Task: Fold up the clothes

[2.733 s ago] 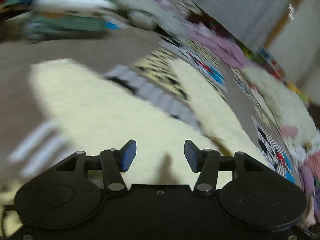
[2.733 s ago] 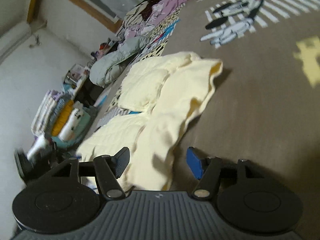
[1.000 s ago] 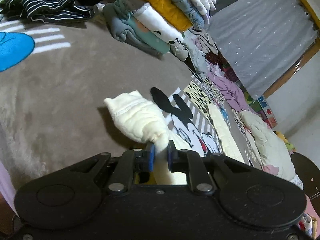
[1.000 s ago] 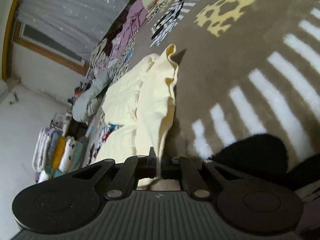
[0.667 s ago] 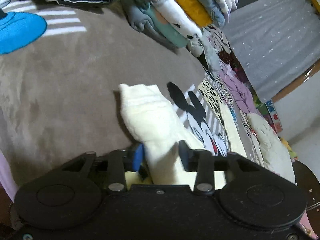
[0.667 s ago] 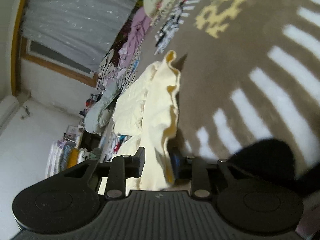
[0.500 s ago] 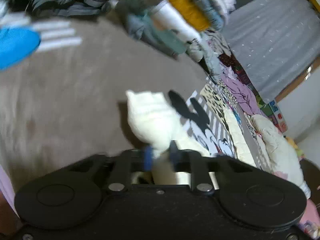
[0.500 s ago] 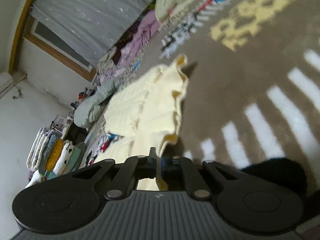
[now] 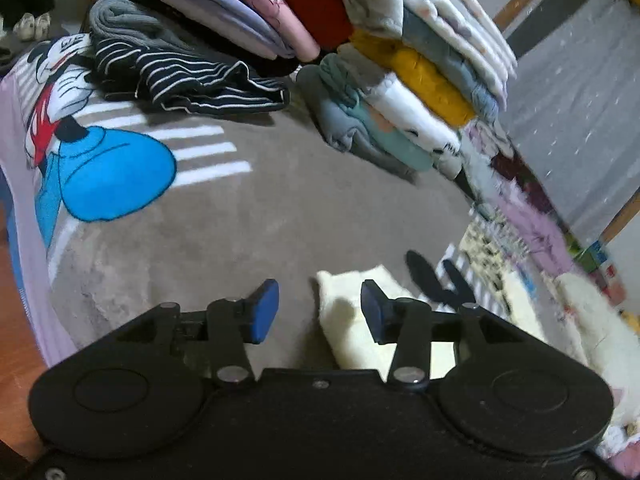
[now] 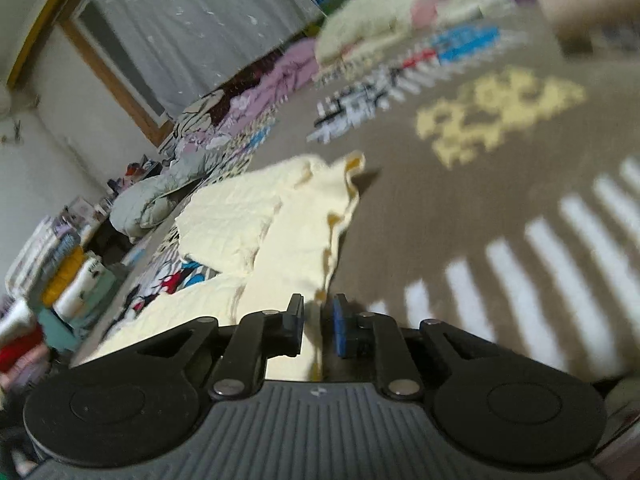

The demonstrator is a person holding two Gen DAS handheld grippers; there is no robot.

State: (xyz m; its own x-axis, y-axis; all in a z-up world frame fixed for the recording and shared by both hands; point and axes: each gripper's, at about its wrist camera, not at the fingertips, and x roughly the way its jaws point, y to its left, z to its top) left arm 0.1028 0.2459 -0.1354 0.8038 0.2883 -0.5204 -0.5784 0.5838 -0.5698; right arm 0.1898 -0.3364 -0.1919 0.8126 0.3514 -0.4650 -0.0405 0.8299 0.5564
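Note:
A pale yellow garment lies spread on the brown cartoon blanket, its far hem ruffled up. My right gripper is shut on the garment's near edge, and the cloth runs up between the narrow jaws. In the left wrist view, the garment's cuffed sleeve end lies flat on the blanket. My left gripper hovers over it, open, holding nothing. Its right finger is above the sleeve, its left finger over bare blanket.
Tall stacks of folded clothes and a striped dark garment sit ahead of the left gripper. A grey bundle, purple clothes and a cream quilt line the far side below a curtained window.
My left gripper has opened and let go of the sleeve, which now lies flat. The right gripper stays closed on the garment edge and has tilted up slightly.

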